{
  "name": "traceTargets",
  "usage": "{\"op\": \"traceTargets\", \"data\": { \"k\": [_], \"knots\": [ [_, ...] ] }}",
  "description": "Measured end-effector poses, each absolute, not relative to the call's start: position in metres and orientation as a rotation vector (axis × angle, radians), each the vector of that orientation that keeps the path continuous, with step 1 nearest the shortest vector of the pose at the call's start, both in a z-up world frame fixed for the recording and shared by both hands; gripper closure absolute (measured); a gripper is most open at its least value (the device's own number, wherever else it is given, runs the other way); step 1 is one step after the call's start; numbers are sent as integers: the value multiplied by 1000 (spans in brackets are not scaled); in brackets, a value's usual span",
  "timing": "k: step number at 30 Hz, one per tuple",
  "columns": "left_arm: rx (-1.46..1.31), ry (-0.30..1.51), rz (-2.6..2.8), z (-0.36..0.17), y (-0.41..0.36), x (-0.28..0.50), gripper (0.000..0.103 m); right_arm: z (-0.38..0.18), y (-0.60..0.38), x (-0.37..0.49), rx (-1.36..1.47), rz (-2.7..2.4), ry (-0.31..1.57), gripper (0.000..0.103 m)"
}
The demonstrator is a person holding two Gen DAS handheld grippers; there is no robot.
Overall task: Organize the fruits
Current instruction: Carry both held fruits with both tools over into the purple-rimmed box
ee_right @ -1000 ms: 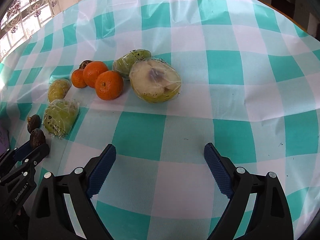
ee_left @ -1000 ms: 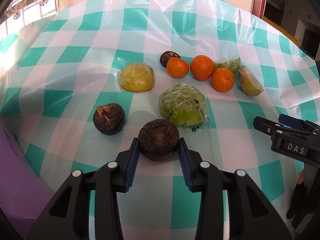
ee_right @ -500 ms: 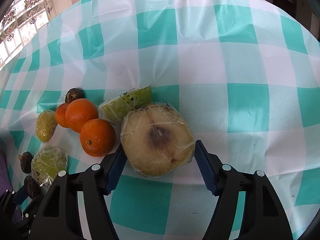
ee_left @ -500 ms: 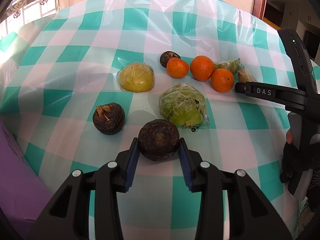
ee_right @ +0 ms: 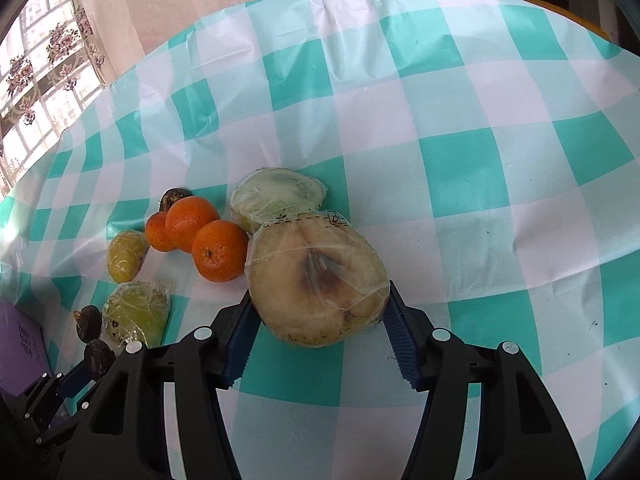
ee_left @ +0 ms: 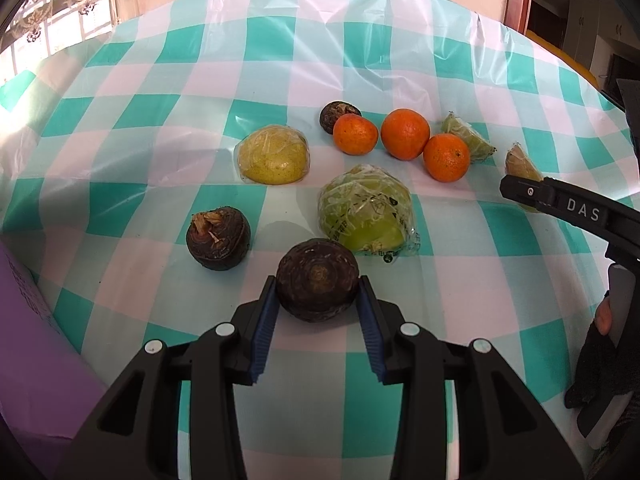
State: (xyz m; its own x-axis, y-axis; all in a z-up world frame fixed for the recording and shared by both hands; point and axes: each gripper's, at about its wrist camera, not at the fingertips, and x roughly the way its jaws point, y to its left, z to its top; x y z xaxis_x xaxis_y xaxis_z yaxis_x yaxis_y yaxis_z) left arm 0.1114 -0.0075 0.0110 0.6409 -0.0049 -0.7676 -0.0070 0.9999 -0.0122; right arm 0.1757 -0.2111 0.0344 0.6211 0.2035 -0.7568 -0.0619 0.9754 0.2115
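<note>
Right hand-held gripper (ee_right: 316, 320), spread wide a second ago, is being closed around the wrapped pear half (ee_right: 316, 280), so sorting can proceed.

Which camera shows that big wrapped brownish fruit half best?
The right wrist view: the wrapped fruit half fills its centre, cut face up, between the closing right claw. The left wrist view shows only a sliver behind the claw.

our left gripper (ee_left: 318, 304) stays clamped, angled down; our right gripper (ee_right: 318, 322) is closing its jaws, a gloved hand (ee_left: 596, 364) behind it.
</note>
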Motion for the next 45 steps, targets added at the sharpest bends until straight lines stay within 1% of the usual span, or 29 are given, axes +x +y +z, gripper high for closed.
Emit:
{"op": "traceTargets", "data": {
  "k": [10, 18, 37, 45],
  "knots": [
    [-25, 854, -40, 14, -16, 87, 65, 32, -204, 123, 225, 167, 881, 45],
    [-81, 825, -102, 16, -25, 38, 65, 32, -199, 83, 222, 204, 898, 45],
    [-182, 839, -189, 8, -6, -47, 65, 33, -178, 3, 160, 316, 908, 45],
    [-171, 784, -223, 14, -4, -78, 65, 33, -171, -21, 146, 366, 907, 45]
  ]
}}
